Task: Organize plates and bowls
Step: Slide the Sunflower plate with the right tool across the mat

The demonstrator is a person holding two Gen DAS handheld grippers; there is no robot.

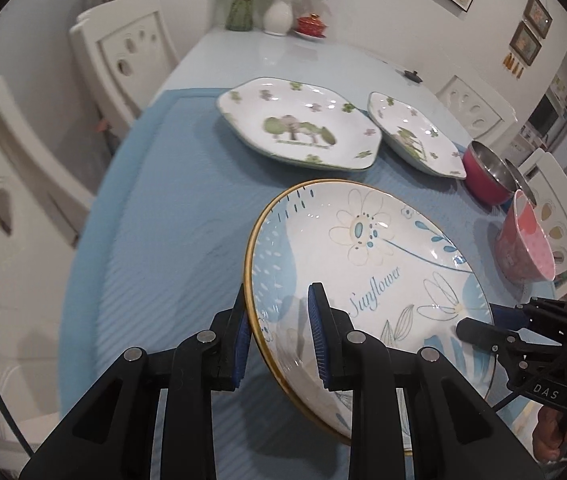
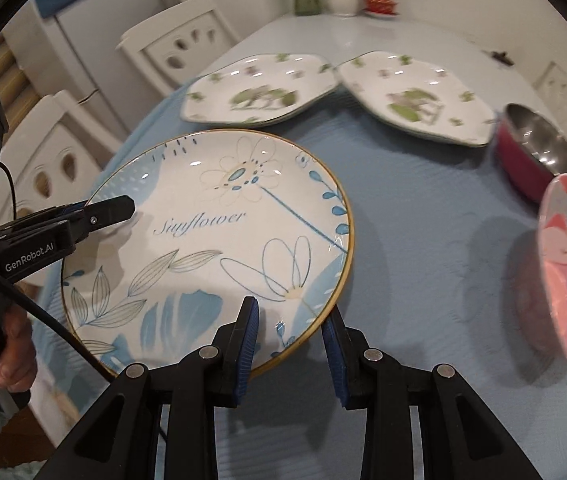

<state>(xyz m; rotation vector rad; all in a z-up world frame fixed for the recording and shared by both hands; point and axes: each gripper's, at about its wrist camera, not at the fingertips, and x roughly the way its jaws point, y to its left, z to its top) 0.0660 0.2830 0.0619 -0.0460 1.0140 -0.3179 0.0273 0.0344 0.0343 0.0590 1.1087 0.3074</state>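
A round sunflower plate (image 1: 367,248) with a gold rim and blue flower drawings hangs tilted above the blue mat (image 1: 155,220), casting a shadow on it. My left gripper (image 1: 278,290) is shut on its near left rim, one pad outside and one inside. The right gripper (image 1: 479,330) clamps the opposite edge. In the right wrist view the sunflower plate (image 2: 211,232) has its near rim between the pads of my right gripper (image 2: 291,307), which is shut on it. The left gripper (image 2: 119,206) bites the far left edge, held by a hand (image 2: 7,344).
Two octagonal white plates with green trees (image 1: 299,124) (image 1: 415,136) lie side by side beyond the held plate. A magenta steel bowl (image 1: 487,172) and a pink dotted bowl (image 1: 527,240) stand at the right. White chairs (image 1: 131,52) line the table; vases (image 1: 277,12) stand at the far end.
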